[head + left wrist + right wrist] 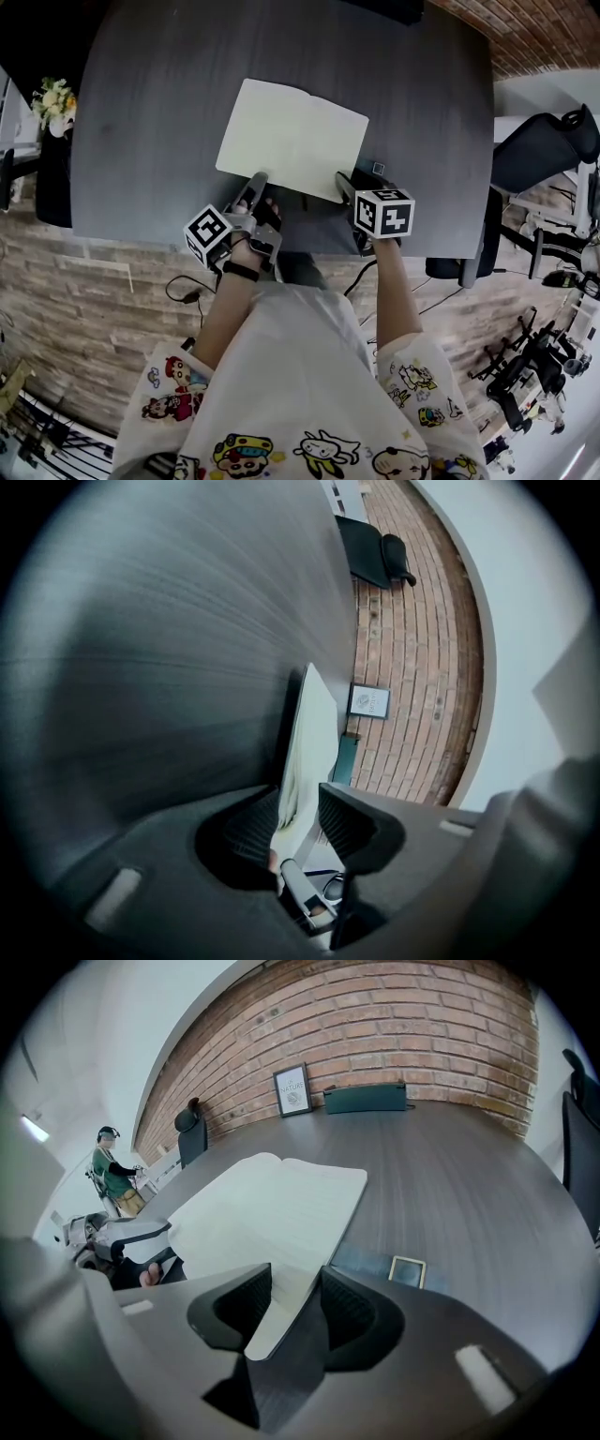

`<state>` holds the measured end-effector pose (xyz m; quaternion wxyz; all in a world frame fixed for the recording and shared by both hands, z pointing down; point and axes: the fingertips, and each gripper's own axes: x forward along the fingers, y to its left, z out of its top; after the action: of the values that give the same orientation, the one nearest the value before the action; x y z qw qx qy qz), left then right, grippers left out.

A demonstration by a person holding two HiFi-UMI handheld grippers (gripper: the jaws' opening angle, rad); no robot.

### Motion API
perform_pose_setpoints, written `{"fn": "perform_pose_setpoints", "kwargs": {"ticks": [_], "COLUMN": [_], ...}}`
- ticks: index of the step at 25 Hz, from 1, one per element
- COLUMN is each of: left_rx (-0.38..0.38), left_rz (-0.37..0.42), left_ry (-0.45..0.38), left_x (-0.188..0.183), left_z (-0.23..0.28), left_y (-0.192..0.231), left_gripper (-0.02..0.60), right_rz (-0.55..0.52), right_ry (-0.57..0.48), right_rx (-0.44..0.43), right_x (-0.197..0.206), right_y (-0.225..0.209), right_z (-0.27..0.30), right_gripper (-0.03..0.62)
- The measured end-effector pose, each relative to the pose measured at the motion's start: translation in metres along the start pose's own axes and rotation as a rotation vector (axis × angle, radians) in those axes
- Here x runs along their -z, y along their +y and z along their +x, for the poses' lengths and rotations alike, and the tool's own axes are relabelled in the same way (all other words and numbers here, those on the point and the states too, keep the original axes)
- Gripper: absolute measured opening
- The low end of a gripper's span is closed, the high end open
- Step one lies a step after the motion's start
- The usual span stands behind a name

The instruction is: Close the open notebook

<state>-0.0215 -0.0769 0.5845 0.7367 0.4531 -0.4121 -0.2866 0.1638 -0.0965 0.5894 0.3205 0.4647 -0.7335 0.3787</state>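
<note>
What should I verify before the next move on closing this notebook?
1. Notebook lying open and flat on the table: ok.
2. Left gripper shut on the notebook's near left corner: ok.
3. Cover caught along with the pages in that grip: cannot tell.
4. Right gripper open, with the notebook's near right corner between its jaws, not pinched: ok.
5. Nothing lying on the open pages: ok.
6. Small square frame on the table beside the right page, apart from it: ok.
</note>
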Motion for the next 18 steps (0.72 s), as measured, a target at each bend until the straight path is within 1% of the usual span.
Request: {"fn": "perform_pose_setpoints", "kwargs": {"ticks": [3, 5, 7, 11, 12, 13, 15, 17, 18], "left_rx": [0.034, 0.096, 0.137, 0.113, 0.115, 0.121, 0.128, 0.088, 0.081], "left_rz": [0.013, 0.027, 0.072, 0.251, 0.275, 0.278, 0.259, 0.289, 0.291], "left_ry": [0.016, 0.043, 0.074, 0.103, 0.099, 0.090, 0.065, 0.051, 0.051], "left_x": [0.000, 0.004, 0.006, 0.000, -0.001, -0.002, -0.003, -0.006, -0.006], "left_z": [0.001, 0.005, 0.007, 0.005, 0.006, 0.007, 0.009, 0.012, 0.013], "left_y": [-0.003, -0.015, -0.024, -0.022, -0.024, -0.027, -0.028, -0.023, -0.023], "left_gripper": [0.135, 0.154, 0.178, 0.209, 0.209, 0.209, 0.209, 0.206, 0.207], "right_rz": [0.000, 0.001, 0.001, 0.000, 0.001, 0.002, 0.004, 0.003, 0.003], "right_ry": [0.002, 0.000, -0.001, 0.002, 0.003, 0.004, 0.007, 0.008, 0.007], "right_rx": [-0.007, -0.010, -0.011, -0.017, -0.017, -0.018, -0.020, -0.022, -0.023], "right_x": [0.000, 0.000, 0.001, 0.001, 0.002, 0.002, 0.002, 0.002, 0.002], "right_y": [0.000, -0.002, -0.003, 0.001, 0.001, 0.001, 0.000, -0.001, -0.002], "right_z": [0.001, 0.000, -0.001, 0.001, 0.001, 0.002, 0.002, 0.002, 0.002], "right_gripper": [0.179, 0.179, 0.179, 0.179, 0.179, 0.179, 0.178, 0.178, 0.178]}}
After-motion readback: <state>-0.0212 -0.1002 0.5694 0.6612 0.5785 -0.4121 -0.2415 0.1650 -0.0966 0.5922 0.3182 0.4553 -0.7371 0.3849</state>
